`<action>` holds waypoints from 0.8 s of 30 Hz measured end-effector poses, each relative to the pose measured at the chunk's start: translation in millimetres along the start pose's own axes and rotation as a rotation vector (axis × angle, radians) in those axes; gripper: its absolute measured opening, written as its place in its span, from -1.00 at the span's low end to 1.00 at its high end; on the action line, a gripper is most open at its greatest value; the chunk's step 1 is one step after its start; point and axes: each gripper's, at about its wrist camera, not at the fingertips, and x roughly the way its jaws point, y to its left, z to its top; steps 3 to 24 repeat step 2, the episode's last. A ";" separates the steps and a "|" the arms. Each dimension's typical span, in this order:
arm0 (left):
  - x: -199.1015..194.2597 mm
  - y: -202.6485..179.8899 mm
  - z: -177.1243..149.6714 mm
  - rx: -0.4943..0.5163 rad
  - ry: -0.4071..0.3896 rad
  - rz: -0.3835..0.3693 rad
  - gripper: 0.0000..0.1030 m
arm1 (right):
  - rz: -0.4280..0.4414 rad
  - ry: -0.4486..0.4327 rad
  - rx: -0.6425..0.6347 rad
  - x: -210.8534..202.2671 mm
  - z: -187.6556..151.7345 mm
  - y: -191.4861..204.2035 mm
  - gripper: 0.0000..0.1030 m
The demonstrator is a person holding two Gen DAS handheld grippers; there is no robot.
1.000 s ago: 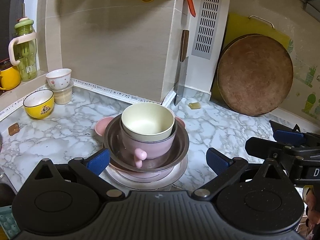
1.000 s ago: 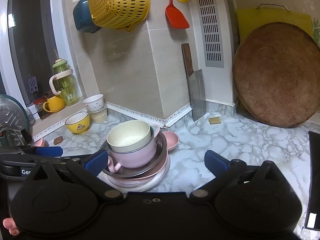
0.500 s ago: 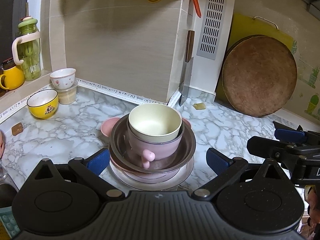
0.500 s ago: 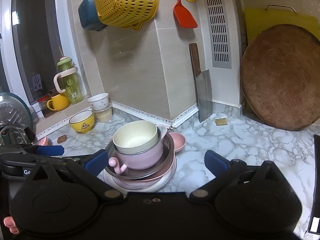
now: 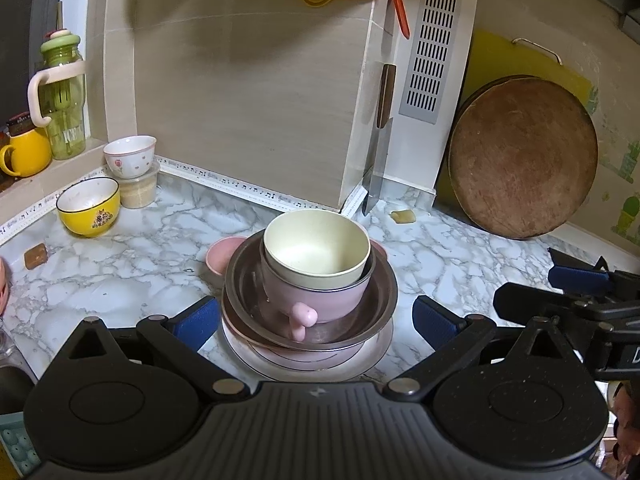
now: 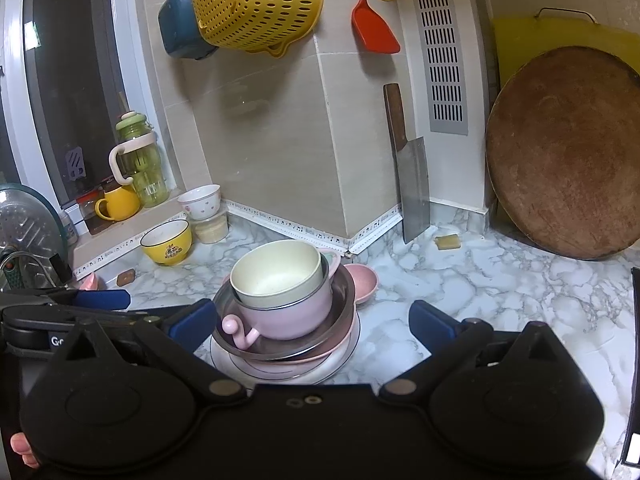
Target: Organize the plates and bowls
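Observation:
A stack of dishes stands on the marble counter: a cream bowl (image 5: 318, 250) inside a pink handled pot (image 5: 316, 300), inside a steel bowl (image 5: 376, 308), on a pink-rimmed plate (image 5: 360, 364). The stack shows in the right wrist view too, with the cream bowl (image 6: 278, 276) on top. A small pink dish (image 5: 222, 254) lies behind it. My left gripper (image 5: 316, 320) is open, its fingers either side of the stack's near edge. My right gripper (image 6: 312, 322) is open, also just before the stack. Both are empty.
A yellow bowl (image 5: 90, 208) and a white flowered bowl (image 5: 130, 156) on a plastic tub stand at back left. A cleaver (image 6: 412, 188) and a round wooden board (image 6: 560, 156) lean on the wall. A yellow colander (image 6: 252, 4) hangs above.
Both grippers have shifted slightly to the left and nearer, so the stack sits more central and larger. The dishes have not moved. Both grippers stay open.

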 end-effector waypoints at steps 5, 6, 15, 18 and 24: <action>0.0 -1.2 -0.2 0.005 -0.002 0.001 1.00 | 0.000 0.001 -0.001 0.5 -0.4 -0.1 1.00; 0.0 -1.2 -0.2 0.005 -0.002 0.001 1.00 | 0.000 0.001 -0.001 0.5 -0.4 -0.1 1.00; 0.0 -1.2 -0.2 0.005 -0.002 0.001 1.00 | 0.000 0.001 -0.001 0.5 -0.4 -0.1 1.00; 0.0 -1.2 -0.2 0.005 -0.002 0.001 1.00 | 0.000 0.001 -0.001 0.5 -0.4 -0.1 1.00; 0.0 -1.2 -0.2 0.005 -0.002 0.001 1.00 | 0.000 0.001 -0.001 0.5 -0.4 -0.1 1.00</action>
